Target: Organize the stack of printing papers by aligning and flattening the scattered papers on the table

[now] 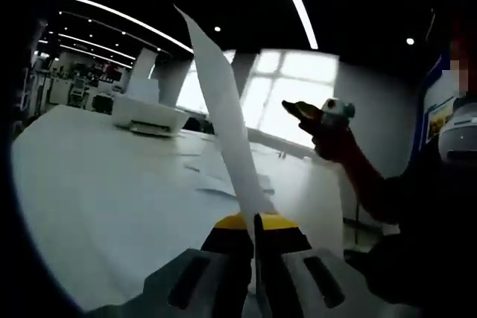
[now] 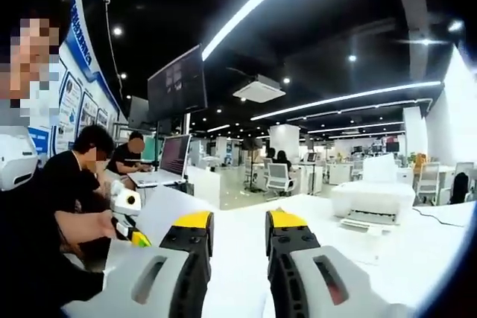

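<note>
Paper sheet (image 1: 223, 117), unmarked, pinched upright by left gripper (image 1: 256, 223).

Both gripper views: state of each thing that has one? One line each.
left gripper: shut on a sheet of paper
sheet of paper: pinched at its lower end, lifted off the table, standing up edge-on
right gripper: open, nothing between the jaws
loose papers: lying flat on the table, scattered, not stacked
printer: sitting on the table, untouched
laptop: lid open
</note>
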Available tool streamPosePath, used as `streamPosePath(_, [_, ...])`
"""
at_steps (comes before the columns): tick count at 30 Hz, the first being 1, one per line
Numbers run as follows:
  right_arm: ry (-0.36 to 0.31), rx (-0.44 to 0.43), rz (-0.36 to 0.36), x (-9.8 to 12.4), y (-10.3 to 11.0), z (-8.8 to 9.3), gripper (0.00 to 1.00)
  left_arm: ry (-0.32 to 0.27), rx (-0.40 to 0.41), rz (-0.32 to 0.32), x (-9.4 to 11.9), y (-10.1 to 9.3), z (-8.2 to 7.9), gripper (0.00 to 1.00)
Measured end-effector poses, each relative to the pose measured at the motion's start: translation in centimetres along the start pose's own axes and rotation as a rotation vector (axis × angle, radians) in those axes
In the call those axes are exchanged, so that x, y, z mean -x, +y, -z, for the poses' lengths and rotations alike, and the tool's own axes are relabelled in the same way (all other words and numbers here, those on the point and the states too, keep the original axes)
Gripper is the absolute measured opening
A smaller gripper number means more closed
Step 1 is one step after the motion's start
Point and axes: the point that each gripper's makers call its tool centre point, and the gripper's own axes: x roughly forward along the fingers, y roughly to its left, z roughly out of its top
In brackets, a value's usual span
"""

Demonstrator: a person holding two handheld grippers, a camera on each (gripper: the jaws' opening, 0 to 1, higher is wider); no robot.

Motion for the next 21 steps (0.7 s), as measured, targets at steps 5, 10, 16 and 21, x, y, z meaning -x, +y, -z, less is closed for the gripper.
streamPosePath(5, [-0.003,-0.008,0.01,0.4,-0.2,0.1,0.24,0.007,0.0,0.011,-0.3,0.3,0.3,0.05])
streamPosePath(10, [0.002,-0.013,0.015,0.5,-0.2,0.4,0.25,0.0,0.005,0.023,-0.6,0.9,0.5,0.05])
streamPosePath(16, [0.005,-0.022,0.026,0.8,-0.3,0.7,0.26,-0.021,0.032,0.046,-0.8,1.3,0.8,0.05])
streamPosePath(21, [0.004,-0.028,0.035,1.1,-0.3,0.8,0.28,-0.034,0.009,0.056,-0.9,1.4,0.9,0.05])
